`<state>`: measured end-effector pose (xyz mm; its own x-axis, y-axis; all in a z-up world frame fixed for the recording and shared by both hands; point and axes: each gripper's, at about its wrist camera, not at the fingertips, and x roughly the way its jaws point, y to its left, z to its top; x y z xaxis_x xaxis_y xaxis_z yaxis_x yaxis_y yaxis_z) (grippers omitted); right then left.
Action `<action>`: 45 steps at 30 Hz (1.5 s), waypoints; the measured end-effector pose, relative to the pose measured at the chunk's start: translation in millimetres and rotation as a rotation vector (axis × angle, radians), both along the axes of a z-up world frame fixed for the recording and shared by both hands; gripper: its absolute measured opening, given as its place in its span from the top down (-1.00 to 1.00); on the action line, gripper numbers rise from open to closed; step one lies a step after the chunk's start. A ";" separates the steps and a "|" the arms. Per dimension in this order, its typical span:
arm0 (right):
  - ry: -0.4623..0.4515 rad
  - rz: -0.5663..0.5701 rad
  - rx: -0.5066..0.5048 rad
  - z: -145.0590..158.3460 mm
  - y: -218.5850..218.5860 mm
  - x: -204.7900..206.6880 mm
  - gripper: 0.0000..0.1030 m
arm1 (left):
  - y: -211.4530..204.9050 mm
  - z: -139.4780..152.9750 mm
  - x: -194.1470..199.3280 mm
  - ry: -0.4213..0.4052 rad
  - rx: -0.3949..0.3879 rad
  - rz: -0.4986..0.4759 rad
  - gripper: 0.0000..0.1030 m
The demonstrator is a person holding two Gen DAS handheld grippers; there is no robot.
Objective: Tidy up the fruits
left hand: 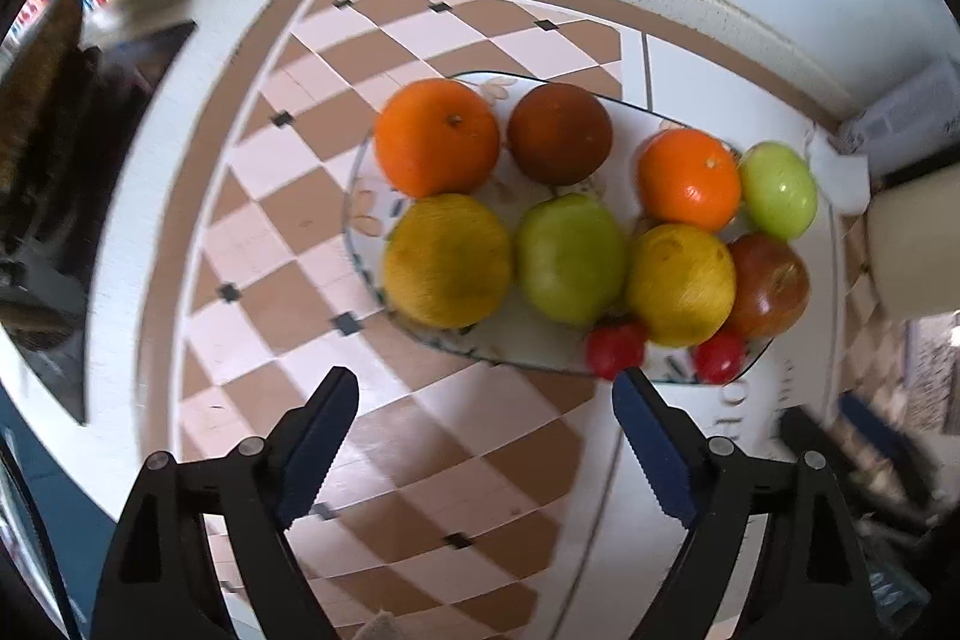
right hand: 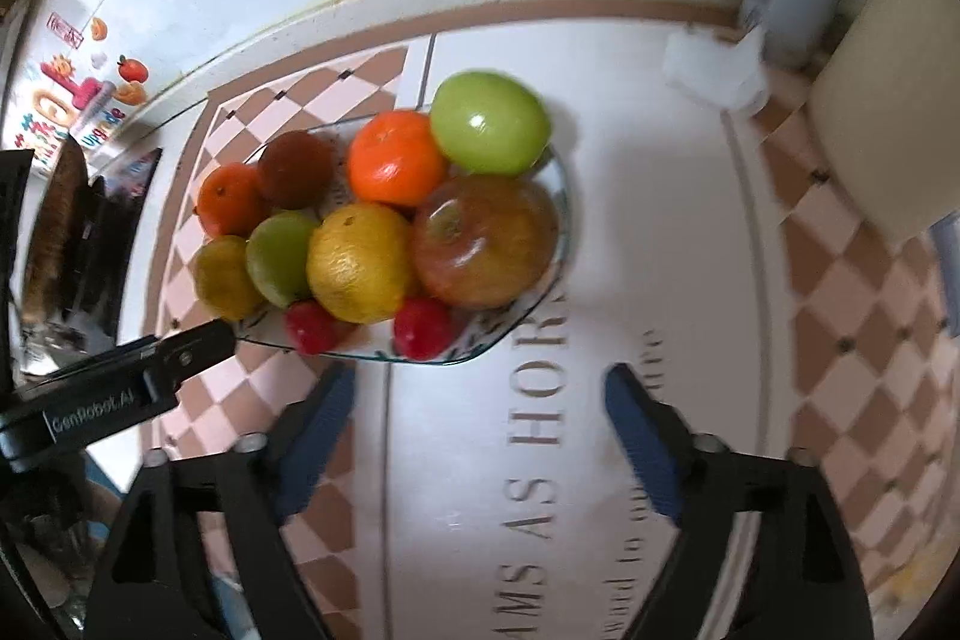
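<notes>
- Left wrist view: the left gripper (left hand: 483, 415) hangs over the checked table (left hand: 264, 196), fingers spread wide and empty; beyond its tips sits the plate (left hand: 360, 214), bearing oranges, green apples, yellow fruit and two small red fruits.
- Right wrist view: the right gripper (right hand: 477, 400) is likewise wide open, holding nothing, just short of the plate (right hand: 561, 196); the fruit (right hand: 360, 262) stays piled on it.

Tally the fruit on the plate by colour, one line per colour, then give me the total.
Fruit on the glass plate:
Orange: 2
Yellow: 2
Green: 2
Dark reddish-brown: 2
Small red: 2
Total: 10
</notes>
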<state>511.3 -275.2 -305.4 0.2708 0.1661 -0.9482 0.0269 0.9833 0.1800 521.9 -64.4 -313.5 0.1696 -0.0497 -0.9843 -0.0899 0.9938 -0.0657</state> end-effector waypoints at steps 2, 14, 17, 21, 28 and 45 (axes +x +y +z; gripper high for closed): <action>-0.029 0.005 -0.037 9.6 -1.7 -3.8 -0.77 | -0.3 6.7 -5.8 -0.025 0.027 -0.008 -0.69; -0.176 0.012 -0.090 80.9 -2.1 -46.8 -0.79 | -0.9 70.9 -47.1 -0.205 0.063 -0.033 -0.93; -0.215 -0.002 -0.091 100.8 0.6 -66.0 -0.79 | -0.3 94.7 -64.4 -0.263 0.063 -0.046 -0.93; -0.281 -0.023 -0.091 131.2 7.1 -101.3 -0.79 | 5.3 127.1 -96.4 -0.338 0.078 -0.070 -0.93; -0.376 -0.045 -0.085 179.7 26.5 -186.5 -0.81 | 23.5 172.4 -168.7 -0.441 0.071 -0.090 -0.93; -0.560 -0.086 -0.136 278.6 41.3 -397.3 -0.87 | 22.9 250.7 -343.2 -0.614 0.075 -0.136 -0.93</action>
<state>114.0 -233.9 -26.8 0.7444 0.0086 -0.6677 0.0443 0.9971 0.0622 178.7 -41.5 -62.9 0.7013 -0.0451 -0.7115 0.0693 0.9976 0.0051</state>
